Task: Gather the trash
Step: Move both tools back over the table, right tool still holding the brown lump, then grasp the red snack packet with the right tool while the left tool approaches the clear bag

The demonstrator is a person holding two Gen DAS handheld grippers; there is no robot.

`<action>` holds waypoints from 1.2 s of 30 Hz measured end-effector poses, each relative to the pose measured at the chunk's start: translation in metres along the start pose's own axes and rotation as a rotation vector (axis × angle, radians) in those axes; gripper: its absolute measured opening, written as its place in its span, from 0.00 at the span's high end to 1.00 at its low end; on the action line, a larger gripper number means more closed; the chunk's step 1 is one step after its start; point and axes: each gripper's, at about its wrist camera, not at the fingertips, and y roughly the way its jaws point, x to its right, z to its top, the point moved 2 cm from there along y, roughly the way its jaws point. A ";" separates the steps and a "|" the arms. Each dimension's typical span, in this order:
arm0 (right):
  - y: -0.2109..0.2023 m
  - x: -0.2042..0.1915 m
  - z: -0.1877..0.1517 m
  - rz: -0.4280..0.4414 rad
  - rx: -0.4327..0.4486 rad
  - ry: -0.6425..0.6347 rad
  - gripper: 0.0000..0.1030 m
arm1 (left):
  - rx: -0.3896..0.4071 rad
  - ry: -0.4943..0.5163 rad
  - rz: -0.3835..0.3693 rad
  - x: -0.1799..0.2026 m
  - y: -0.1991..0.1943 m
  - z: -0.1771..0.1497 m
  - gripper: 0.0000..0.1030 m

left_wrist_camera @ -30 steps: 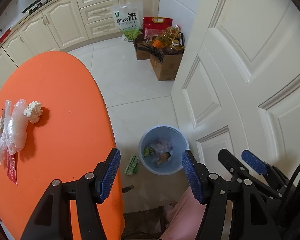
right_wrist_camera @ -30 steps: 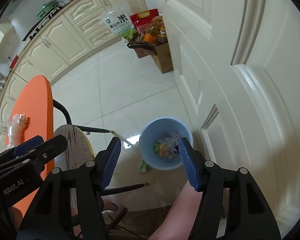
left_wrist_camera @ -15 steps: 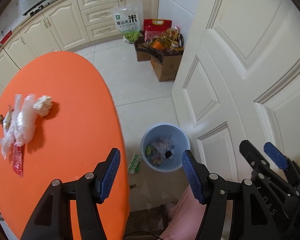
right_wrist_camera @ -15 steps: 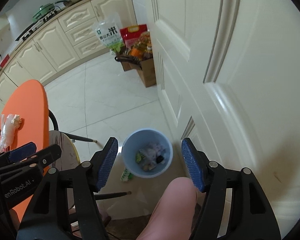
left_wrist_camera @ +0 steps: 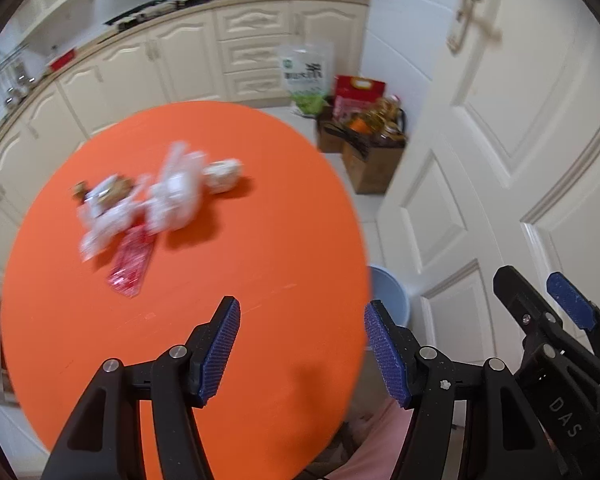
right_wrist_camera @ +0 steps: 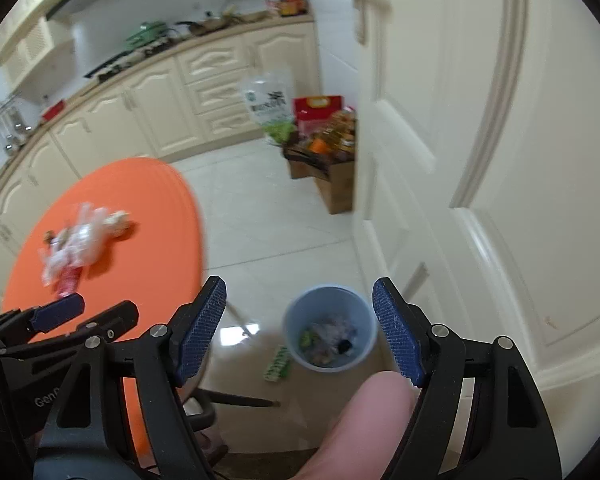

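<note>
Right gripper [right_wrist_camera: 300,328] jaws opening, empty, above blue bin [right_wrist_camera: 330,329]; trash pile [right_wrist_camera: 80,240] on orange table [right_wrist_camera: 148,216].

wrappers [left_wrist_camera: 148,204] on table [left_wrist_camera: 260,280], bin [right_wrist_camera: 330,328] on floor

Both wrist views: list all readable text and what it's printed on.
"DAS" – on the black body of the right gripper, seen in the left wrist view.
"Gen", cut off – on the black body of the left gripper, seen in the right wrist view.
White and green plastic sack by the cabinets: dark print, too blurred to read.
Red foil wrapper on the round orange table: print unreadable.
</note>
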 end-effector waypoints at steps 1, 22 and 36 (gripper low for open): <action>-0.003 -0.008 -0.001 0.008 0.007 -0.014 0.27 | 0.008 -0.009 0.006 -0.006 -0.005 -0.006 0.39; 0.000 -0.179 -0.033 0.161 -0.022 -0.264 0.15 | -0.008 -0.305 0.173 -0.188 -0.047 -0.064 0.33; 0.069 -0.262 -0.039 0.182 -0.163 -0.362 0.15 | -0.067 -0.404 0.172 -0.269 -0.009 -0.058 0.33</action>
